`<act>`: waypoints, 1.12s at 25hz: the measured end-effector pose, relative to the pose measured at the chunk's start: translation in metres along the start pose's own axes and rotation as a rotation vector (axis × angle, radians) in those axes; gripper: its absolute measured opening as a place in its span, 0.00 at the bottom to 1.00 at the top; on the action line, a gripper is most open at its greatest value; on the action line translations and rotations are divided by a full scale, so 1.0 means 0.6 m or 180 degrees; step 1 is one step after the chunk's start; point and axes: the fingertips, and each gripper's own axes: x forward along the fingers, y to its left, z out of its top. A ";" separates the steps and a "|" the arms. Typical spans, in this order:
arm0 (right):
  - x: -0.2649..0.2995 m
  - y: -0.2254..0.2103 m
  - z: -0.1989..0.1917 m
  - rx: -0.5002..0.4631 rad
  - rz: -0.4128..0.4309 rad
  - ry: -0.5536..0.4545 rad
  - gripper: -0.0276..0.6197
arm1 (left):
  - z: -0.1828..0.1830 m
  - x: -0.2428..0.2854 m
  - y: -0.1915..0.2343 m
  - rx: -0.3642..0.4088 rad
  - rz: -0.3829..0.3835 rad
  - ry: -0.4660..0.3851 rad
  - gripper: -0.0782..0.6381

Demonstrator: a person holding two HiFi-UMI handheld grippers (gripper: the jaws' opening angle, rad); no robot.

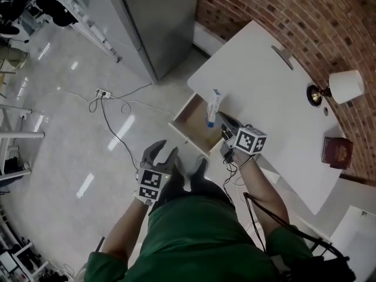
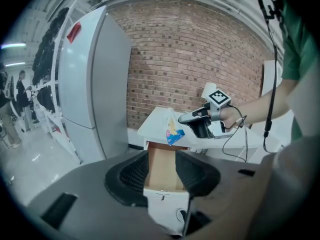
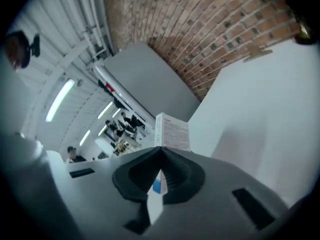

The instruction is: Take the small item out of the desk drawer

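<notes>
White-and-blue small box (image 1: 214, 107) clamped upright in your right gripper (image 1: 222, 121) jaws, clear above the open drawer (image 1: 189, 124) at the surface (image 1: 264, 81) edge | left gripper (image 1: 164, 151) jaws apart, empty, held back, likely to leave the drawer mouth free

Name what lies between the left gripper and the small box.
The open drawer. The head view shows it between the left gripper and the small box clamped in the right gripper; the left gripper view agrees.

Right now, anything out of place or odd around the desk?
Nothing spilled or damaged. The drawer hangs open from the desk, and the right gripper holds the small box above it. A power strip with loose cable lies on the floor.
</notes>
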 end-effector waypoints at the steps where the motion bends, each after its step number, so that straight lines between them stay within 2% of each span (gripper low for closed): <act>1: -0.001 -0.008 0.014 0.0206 0.0050 -0.0143 0.05 | 0.004 -0.001 0.001 0.0013 0.0009 -0.0002 0.34; 3: -0.003 -0.024 0.040 0.0481 0.0091 -0.0364 0.05 | 0.011 -0.005 0.003 0.0023 0.0023 0.0002 0.34; 8: 0.005 -0.056 0.093 0.0791 0.0135 -0.0654 0.05 | 0.027 -0.015 0.019 0.0044 0.0070 0.0009 0.34; 11: 0.018 -0.082 0.110 0.0988 0.0133 -0.0744 0.05 | 0.032 -0.014 0.035 0.0048 0.0118 0.0008 0.34; 16: 0.034 -0.134 0.115 0.1255 -0.0033 -0.0796 0.05 | 0.040 -0.009 0.046 0.0031 0.0131 -0.0015 0.34; 24: 0.023 -0.189 0.115 0.1327 -0.0368 -0.0880 0.05 | 0.036 -0.006 0.046 0.0019 0.0081 0.0018 0.34; 28: 0.005 -0.226 0.105 0.1212 -0.0697 -0.0805 0.06 | 0.029 -0.002 0.042 0.0023 0.0051 0.0051 0.34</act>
